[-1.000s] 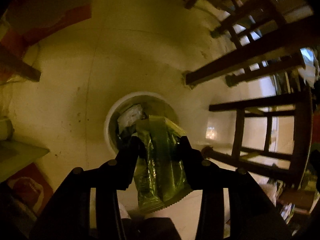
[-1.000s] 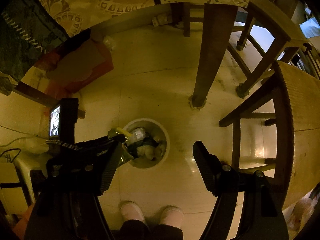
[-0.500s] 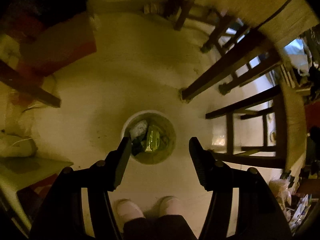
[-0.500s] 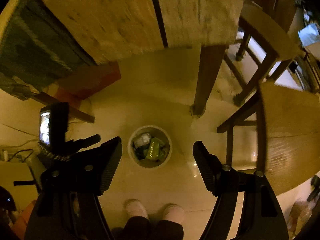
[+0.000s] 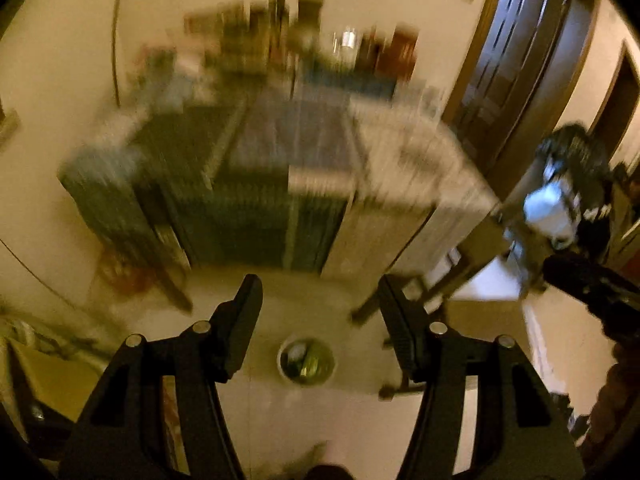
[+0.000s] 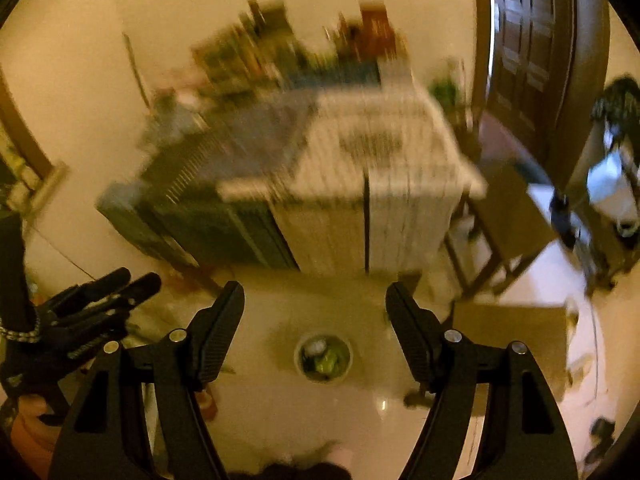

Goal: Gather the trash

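Left wrist view: the left gripper (image 5: 320, 312) is seen with its jaws spread apart and nothing between them. Far below, framed between the two fingers, a small round bin (image 5: 306, 361) stands on the pale floor (image 5: 320, 420); green and whitish trash (image 5: 310, 364) lies inside it. A table (image 5: 304, 168), smeared by motion blur, fills the middle of the picture, and a dark door (image 5: 516, 60) is seen at the upper right. The right gripper's dark body shows at the right edge.

In the right wrist view, the right gripper (image 6: 316, 304) is likewise held open and empty, with the bin (image 6: 323, 357) on the floor between its fingers. The left gripper is seen at the lower left, apart from the bin.
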Demonstrator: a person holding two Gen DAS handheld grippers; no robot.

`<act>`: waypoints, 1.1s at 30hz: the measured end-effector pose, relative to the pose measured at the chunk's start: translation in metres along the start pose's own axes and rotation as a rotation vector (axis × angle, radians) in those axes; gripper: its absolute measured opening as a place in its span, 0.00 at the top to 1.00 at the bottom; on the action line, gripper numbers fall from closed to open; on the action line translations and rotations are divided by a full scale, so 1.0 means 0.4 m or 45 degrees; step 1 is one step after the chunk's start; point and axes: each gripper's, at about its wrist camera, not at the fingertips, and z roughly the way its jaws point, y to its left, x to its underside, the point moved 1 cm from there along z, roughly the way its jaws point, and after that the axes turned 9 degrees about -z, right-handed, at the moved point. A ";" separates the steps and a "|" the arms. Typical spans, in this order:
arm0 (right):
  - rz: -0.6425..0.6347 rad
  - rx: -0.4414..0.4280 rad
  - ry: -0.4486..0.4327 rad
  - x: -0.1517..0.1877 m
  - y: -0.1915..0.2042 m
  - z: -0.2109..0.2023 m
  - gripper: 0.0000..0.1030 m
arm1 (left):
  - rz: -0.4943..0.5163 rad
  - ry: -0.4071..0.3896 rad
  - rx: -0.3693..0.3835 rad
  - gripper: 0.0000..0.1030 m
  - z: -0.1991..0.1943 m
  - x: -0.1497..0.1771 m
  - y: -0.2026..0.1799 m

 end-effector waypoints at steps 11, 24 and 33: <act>-0.088 0.049 -0.424 0.004 0.170 -0.471 0.20 | 0.139 -0.404 0.194 0.43 -0.610 0.006 -0.079; -0.110 0.097 -0.513 0.121 0.264 -0.642 0.00 | 0.189 -0.483 0.228 0.26 -0.881 0.195 -0.050; -0.155 0.098 -0.523 0.148 0.285 -0.678 0.00 | 0.197 -0.510 0.235 0.26 -0.922 0.222 -0.053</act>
